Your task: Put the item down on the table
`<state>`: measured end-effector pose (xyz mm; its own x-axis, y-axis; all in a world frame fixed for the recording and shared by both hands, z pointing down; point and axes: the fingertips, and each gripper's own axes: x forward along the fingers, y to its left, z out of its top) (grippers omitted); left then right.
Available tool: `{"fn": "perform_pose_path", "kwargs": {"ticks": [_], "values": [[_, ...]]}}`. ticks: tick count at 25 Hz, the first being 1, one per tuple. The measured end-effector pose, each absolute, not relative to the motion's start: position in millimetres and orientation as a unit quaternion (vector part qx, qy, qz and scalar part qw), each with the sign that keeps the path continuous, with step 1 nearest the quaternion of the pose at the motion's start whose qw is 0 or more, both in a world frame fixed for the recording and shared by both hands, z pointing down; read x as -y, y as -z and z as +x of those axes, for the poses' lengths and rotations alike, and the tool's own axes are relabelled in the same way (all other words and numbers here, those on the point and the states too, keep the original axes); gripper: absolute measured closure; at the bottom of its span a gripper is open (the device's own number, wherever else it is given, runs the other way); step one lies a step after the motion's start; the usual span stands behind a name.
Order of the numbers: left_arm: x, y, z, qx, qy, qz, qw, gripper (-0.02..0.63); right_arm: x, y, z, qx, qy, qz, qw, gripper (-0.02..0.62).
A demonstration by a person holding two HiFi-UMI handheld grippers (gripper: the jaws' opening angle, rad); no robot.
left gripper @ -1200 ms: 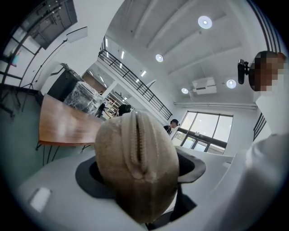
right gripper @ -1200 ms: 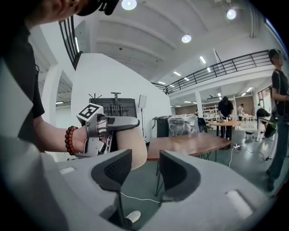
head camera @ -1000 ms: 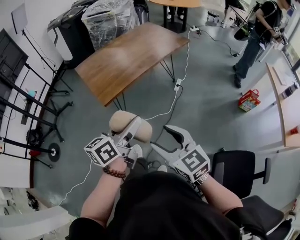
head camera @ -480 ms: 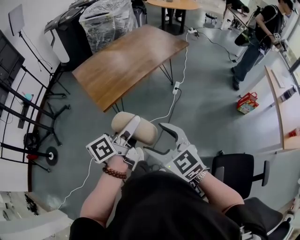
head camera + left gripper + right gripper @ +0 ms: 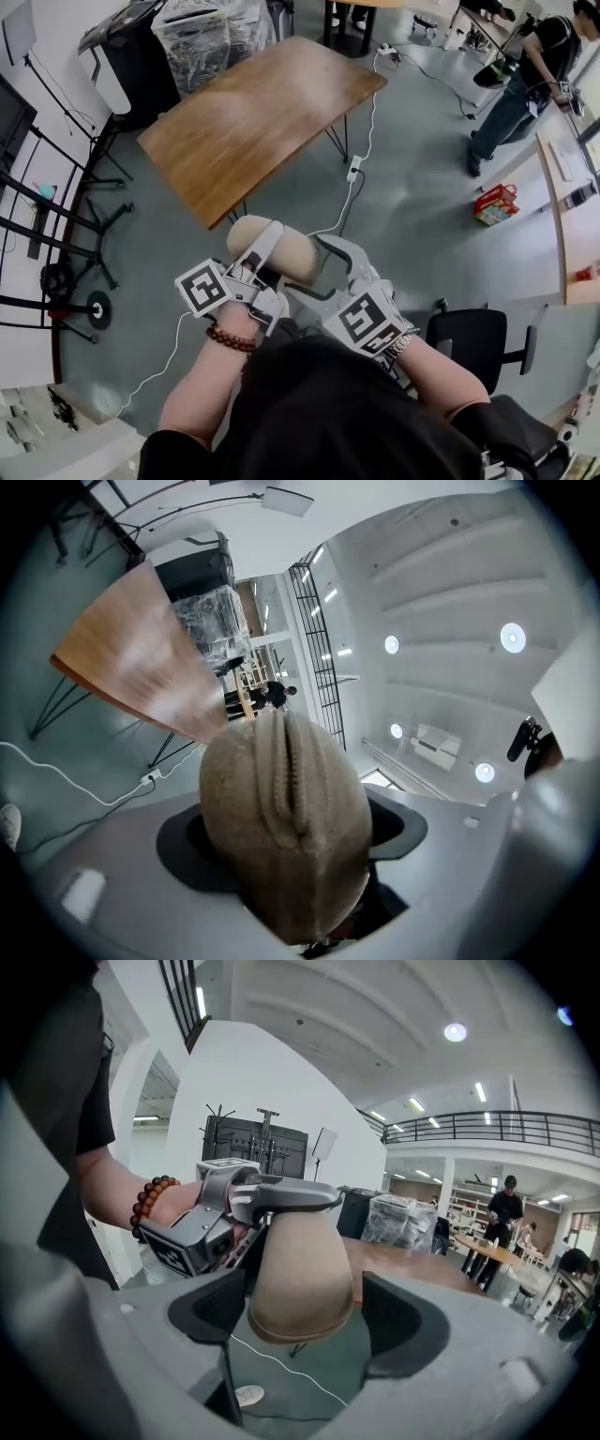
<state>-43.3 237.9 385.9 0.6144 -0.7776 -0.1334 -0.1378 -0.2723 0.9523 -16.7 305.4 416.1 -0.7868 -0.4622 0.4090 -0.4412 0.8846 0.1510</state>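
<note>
Inside the left claw (image 5: 291, 841), only its view shows a seam (image 5: 287, 766) on the pouch (image 5: 248, 846).

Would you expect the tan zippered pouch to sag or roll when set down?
The tan pouch looks soft and padded, so it probably gives under the left gripper. Its rounded body may roll slightly; it seems light, since one gripper carries it.

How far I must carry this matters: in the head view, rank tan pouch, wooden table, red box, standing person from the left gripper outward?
1. Tan pouch, clamped in the left gripper.
2. Wooden table, ahead, slightly left.
3. Red box, on the floor, right.
4. Standing person, far right, beyond the box.
</note>
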Motion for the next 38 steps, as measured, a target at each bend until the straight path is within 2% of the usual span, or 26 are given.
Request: {"fn": "perform_pose_path", "kwargs": {"ticks": [23,29,38], "values": [[-133,-396,-125,0.245,0.304,0.725,0.567,0.230,-196,-435,-116,0.924,0.009,0.257,0.285,0.227],[-120,-397,-135,0.257,0.282,0.744,0.549,0.230,-180,-435,-127,0.917,0.022,0.270,0.294,0.229],[-109,-390,-139,0.252,0.271,0.770,0.520,0.215,-168,-426,-131,0.925,0.018,0.277,0.260,0.250]]}}
